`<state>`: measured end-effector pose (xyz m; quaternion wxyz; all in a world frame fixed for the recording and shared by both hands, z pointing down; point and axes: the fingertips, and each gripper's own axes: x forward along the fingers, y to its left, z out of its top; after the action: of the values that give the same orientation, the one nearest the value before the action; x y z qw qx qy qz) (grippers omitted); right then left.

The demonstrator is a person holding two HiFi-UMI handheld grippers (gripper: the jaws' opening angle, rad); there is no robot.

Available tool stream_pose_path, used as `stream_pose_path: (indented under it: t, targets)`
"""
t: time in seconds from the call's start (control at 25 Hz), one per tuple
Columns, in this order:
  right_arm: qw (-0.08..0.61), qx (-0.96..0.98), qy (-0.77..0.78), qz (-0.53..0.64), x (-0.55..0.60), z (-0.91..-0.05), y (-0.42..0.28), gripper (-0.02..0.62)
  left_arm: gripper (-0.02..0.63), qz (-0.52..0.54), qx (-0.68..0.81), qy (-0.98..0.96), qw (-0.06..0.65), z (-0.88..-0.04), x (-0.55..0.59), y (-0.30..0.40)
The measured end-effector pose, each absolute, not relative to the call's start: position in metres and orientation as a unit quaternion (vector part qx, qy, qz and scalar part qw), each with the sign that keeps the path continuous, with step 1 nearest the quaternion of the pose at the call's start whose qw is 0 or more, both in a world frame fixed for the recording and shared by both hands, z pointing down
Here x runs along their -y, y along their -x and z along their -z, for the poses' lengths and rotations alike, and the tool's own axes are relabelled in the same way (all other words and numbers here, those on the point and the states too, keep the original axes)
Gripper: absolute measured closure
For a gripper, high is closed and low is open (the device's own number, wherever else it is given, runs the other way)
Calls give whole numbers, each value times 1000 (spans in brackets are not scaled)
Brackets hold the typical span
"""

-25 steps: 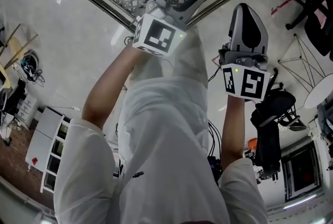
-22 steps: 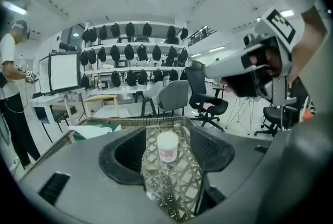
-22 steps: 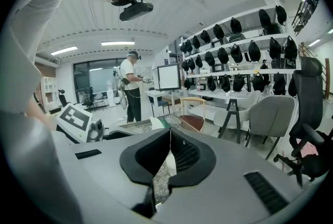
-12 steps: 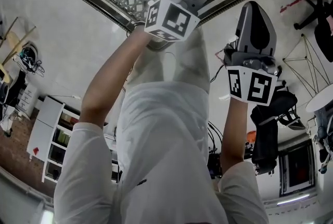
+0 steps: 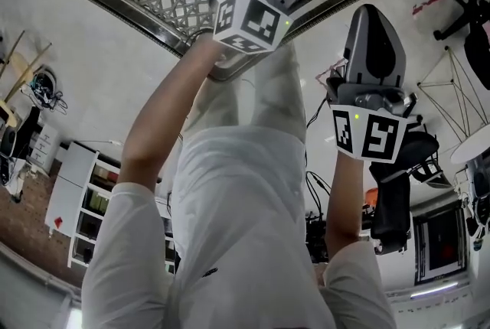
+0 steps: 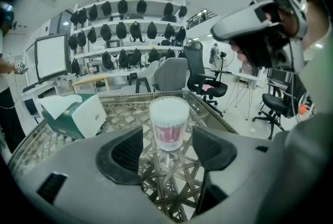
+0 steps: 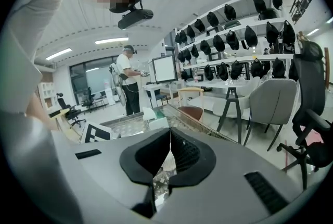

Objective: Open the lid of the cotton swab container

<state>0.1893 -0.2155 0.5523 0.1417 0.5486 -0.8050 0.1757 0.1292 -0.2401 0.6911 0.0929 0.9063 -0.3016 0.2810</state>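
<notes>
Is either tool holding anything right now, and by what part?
Nothing is held. The left tool has just been opening its jaws; they stand apart, not touching the cotton swab container ahead of them. The right tool is shut and empty.

Item: small round clear-plastic cotton swab container, pink-red printed band around its lower half
Lid: flat white round lid, seated fully on the rim, closed
Pose: upright on its base, no tilt
Place: on the glass-topped woven-lattice table, nearer the right-hand rim than the left
From above: shows as a plain white disc
</notes>
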Motion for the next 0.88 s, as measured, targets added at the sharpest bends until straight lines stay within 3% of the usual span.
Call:
stream_pose_path:
  t: [0.88]
  targets:
    - [142, 805, -547, -181, 221, -559, -200, 595, 357, -279, 307, -907, 76, -705, 258, -150]
